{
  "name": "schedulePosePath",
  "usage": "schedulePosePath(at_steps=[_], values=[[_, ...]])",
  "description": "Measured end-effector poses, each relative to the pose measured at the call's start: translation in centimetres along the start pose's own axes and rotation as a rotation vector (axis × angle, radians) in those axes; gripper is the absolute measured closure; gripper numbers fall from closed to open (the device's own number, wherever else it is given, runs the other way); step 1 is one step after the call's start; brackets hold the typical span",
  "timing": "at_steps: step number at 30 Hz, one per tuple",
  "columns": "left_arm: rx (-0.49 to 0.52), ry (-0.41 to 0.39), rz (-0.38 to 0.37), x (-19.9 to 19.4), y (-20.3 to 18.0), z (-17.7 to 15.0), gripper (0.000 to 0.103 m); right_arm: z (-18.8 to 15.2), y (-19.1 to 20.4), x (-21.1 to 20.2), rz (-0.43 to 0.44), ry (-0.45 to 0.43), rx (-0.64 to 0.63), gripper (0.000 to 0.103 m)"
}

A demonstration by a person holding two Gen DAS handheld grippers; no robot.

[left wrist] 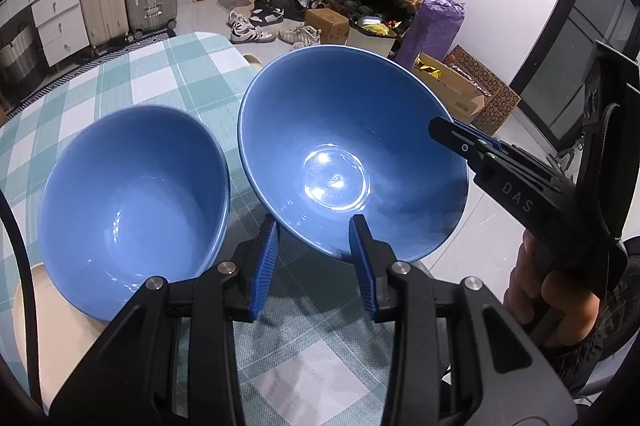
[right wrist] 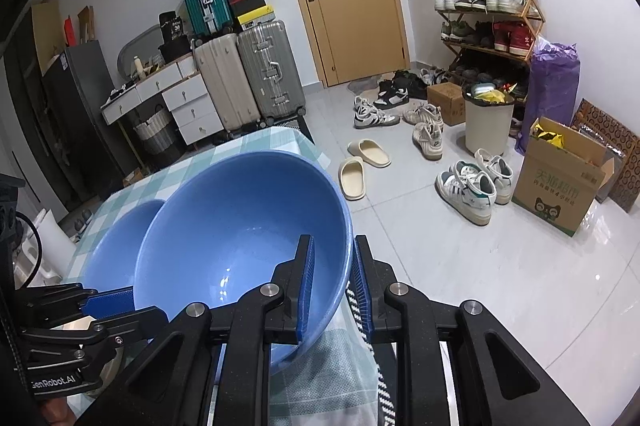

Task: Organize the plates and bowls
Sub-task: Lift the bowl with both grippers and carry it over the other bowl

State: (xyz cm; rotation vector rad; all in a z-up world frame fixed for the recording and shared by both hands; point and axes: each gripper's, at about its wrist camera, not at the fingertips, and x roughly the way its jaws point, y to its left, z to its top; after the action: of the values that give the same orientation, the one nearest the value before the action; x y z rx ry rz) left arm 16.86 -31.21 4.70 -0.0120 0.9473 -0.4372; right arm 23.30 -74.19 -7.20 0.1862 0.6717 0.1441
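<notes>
Right claw (right wrist: 333, 241) is clamping the near rim of the tilted bowl (left wrist: 340, 145), with one pad inside and one outside. It's a rim-only pinch on glazed ceramic, so the bowl is likely wanting to pivot or slide out.

Left claw (left wrist: 315, 230) is straddling the same bowl's rim at another spot, jaws partly apart. I can't tell whether its pads are actually biting. If they aren't, the right claw is carrying everything alone.

The bowl is hanging tilted above the counter (left wrist: 168, 73), its side just beside the second bowl (left wrist: 132, 193), which is sitting on the checked cloth. Any swing or roll is risking a rim-to-rim knock: a chip, or a jolt that breaks the grip.

The bowl's far side is reaching out past the counter edge. A slip there is sending it onto the tiled floor (right wrist: 480, 286) among the shoes (right wrist: 472, 185), and it probably shatters.
</notes>
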Motion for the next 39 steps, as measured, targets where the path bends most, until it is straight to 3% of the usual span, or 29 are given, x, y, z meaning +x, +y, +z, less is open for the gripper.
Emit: schedulePosePath(at_steps=[22,39], values=[[0.058,-0.093,0.001,-5.9,0.4,-0.4,0.07,1.5,2.9,-5.5,0.041,-0.114,-0.009,0.083],[0.003,-0.143,0.031,-10.1,4.5,-1.2,0.07,1.4,8.3,-5.6,0.077,-0.126,-0.092,0.081]])
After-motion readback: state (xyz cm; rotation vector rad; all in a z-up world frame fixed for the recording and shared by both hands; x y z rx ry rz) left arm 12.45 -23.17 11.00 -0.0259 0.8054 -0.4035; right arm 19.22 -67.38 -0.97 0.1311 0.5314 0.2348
